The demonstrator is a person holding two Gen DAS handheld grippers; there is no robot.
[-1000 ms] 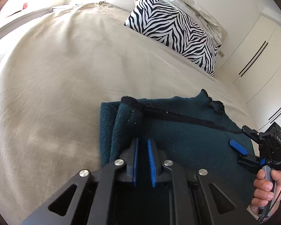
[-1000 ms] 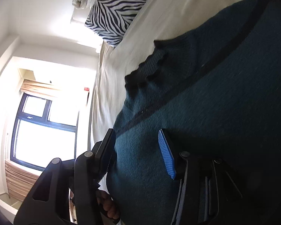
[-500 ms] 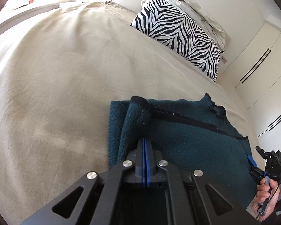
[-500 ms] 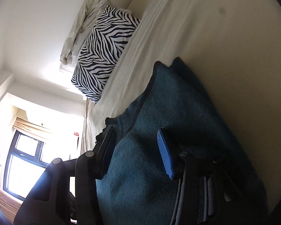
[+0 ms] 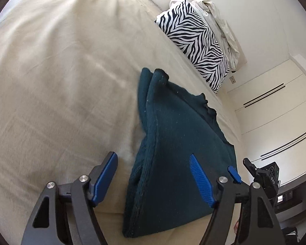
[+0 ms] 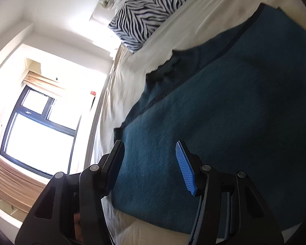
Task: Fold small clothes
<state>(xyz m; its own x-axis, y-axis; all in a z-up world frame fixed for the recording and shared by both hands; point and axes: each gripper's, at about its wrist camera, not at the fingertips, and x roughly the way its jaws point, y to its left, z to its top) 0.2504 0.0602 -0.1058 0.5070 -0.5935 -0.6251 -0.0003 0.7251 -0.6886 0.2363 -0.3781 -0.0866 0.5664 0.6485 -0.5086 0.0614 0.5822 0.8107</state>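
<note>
A dark teal knitted sweater [image 5: 179, 134] lies folded on the beige bed [image 5: 61, 81], its doubled edge running away from me. My left gripper [image 5: 152, 157] hovers over the near end of that edge. Its jaws are opening wide, with the cloth between them and neither blue pad pressing on it. In the right wrist view the sweater [image 6: 224, 112] fills the right half. My right gripper [image 6: 149, 144] is low over its near corner, jaws opening, with the pads off the cloth. That right gripper [image 5: 239, 167] also shows beside the sweater's right edge.
A zebra-striped pillow [image 5: 200, 47] and a crumpled white cloth [image 5: 220, 20] lie at the head of the bed. White wardrobe doors [image 5: 275, 106] stand to the right. A bright window [image 6: 36, 134] lies past the bed's far side. Bare sheet spreads left of the sweater.
The left jaws, shut half a second ago, now stand wide apart. The left gripper has swung left along the sweater's edge. The right gripper has shifted back over the sweater's body.
</note>
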